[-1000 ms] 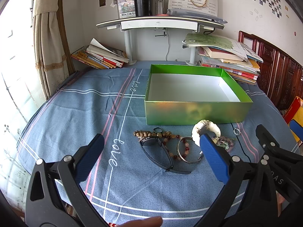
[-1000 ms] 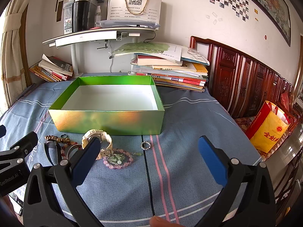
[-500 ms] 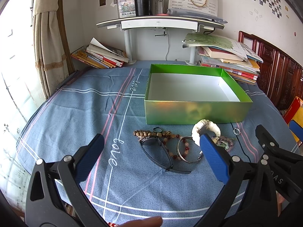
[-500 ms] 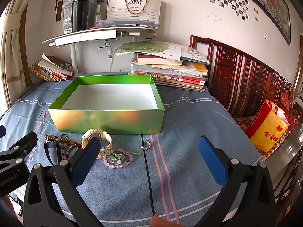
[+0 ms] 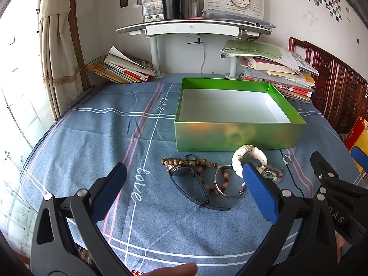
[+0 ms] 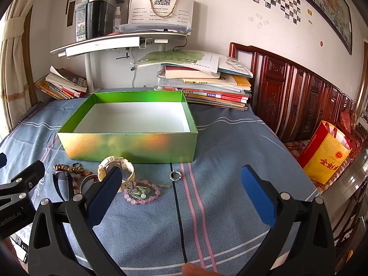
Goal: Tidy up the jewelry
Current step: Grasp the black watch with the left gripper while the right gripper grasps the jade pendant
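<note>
An empty green box (image 5: 237, 135) (image 6: 128, 146) with a white floor stands on the blue cloth. In front of it lies the jewelry: a white watch (image 5: 249, 155) (image 6: 116, 164), a black watch (image 5: 186, 179) (image 6: 61, 181), a brown bead bracelet (image 5: 178, 161), a silver bangle (image 5: 226, 184), a pink bead bracelet (image 6: 141, 194) and a small silver ring (image 5: 287, 159) (image 6: 175, 175). My left gripper (image 5: 184, 193) is open and empty, just short of the black watch. My right gripper (image 6: 181, 193) is open and empty, near the ring.
Stacks of books (image 5: 122, 69) (image 6: 207, 85) lie at the back on both sides of a white shelf stand (image 5: 195, 28). A dark wooden headboard (image 6: 299, 96) and a yellow bag (image 6: 326, 153) are on the right. A curtain (image 5: 57, 46) hangs at the left.
</note>
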Available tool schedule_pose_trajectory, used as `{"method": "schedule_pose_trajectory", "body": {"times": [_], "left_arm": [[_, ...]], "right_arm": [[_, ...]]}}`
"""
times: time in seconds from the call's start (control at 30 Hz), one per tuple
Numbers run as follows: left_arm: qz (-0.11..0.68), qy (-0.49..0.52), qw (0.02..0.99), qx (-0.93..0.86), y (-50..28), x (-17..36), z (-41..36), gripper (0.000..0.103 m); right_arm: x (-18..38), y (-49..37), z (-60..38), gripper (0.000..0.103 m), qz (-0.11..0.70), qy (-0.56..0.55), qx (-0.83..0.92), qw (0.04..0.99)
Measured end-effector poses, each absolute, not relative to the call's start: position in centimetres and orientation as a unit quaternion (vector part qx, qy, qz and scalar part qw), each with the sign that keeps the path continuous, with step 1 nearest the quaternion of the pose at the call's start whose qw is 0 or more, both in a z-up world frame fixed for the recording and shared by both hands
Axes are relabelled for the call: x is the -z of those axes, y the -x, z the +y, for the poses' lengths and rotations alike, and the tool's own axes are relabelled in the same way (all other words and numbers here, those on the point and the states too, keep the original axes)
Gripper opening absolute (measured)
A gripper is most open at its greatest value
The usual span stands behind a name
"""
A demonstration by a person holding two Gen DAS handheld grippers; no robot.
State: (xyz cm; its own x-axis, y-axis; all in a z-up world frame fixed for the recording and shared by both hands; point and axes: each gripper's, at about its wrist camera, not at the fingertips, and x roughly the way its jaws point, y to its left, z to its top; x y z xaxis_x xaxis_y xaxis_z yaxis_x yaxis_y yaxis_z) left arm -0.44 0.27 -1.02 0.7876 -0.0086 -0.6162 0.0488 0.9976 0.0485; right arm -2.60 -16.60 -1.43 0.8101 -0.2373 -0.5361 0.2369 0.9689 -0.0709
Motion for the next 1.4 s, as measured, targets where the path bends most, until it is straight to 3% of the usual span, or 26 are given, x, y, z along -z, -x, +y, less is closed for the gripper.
{"method": "schedule_pose_trajectory", "body": {"times": [0.17, 0.4, 0.47, 0.53, 0.6, 0.83, 0.87, 0.97, 1.1, 1.27, 1.4], "left_arm": [[0.339, -0.037, 0.94, 0.016, -0.2, 1.3, 0.5, 0.099], [0.433, -0.045, 0.9, -0.003, -3.7, 4.7, 3.0, 0.098], [0.439, -0.039, 0.898, 0.0, -3.9, 5.1, 3.7, 0.091], [0.441, -0.034, 0.897, 0.005, -4.0, 5.3, 4.1, 0.086], [0.449, -0.026, 0.893, 0.011, -4.1, 5.7, 4.5, 0.074], [0.466, -0.008, 0.885, 0.03, -5.5, 7.0, 5.0, 0.069], [0.467, -0.008, 0.884, 0.031, -5.7, 7.2, 4.9, 0.065], [0.483, -0.001, 0.875, 0.038, -6.6, 7.9, 4.6, 0.035], [0.495, 0.014, 0.867, 0.05, -7.0, 8.7, 4.3, 0.017], [0.482, 0.024, 0.874, 0.052, -6.5, 8.4, 4.3, 0.002], [0.467, 0.021, 0.882, 0.052, -5.7, 7.2, 4.4, 0.002]], "right_arm": [[1.6, 1.9, -16.8, 0.101, 0.298, 0.005, 0.126, 0.946], [5.4, -2.0, -19.3, 0.1, 0.407, 0.009, 0.103, 0.907], [5.9, -2.6, -19.4, 0.095, 0.415, -0.007, 0.081, 0.906], [6.1, -3.3, -19.0, 0.078, 0.423, -0.02, 0.063, 0.904], [5.9, -4.5, -18.3, 0.068, 0.426, -0.033, 0.034, 0.903], [6.7, -8.8, -13.8, 0.048, 0.445, 0.014, -0.008, 0.895], [7.0, -9.2, -13.4, 0.046, 0.451, 0.018, -0.01, 0.892], [7.7, -10.0, -12.8, 0.029, 0.461, 0.02, -0.013, 0.887], [7.9, -10.2, -12.2, 0.018, 0.457, 0.029, -0.021, 0.889], [7.4, -9.8, -11.6, 0.009, 0.446, 0.039, -0.026, 0.894], [6.5, -8.5, -11.8, 0.009, 0.431, 0.037, -0.022, 0.901]]}}
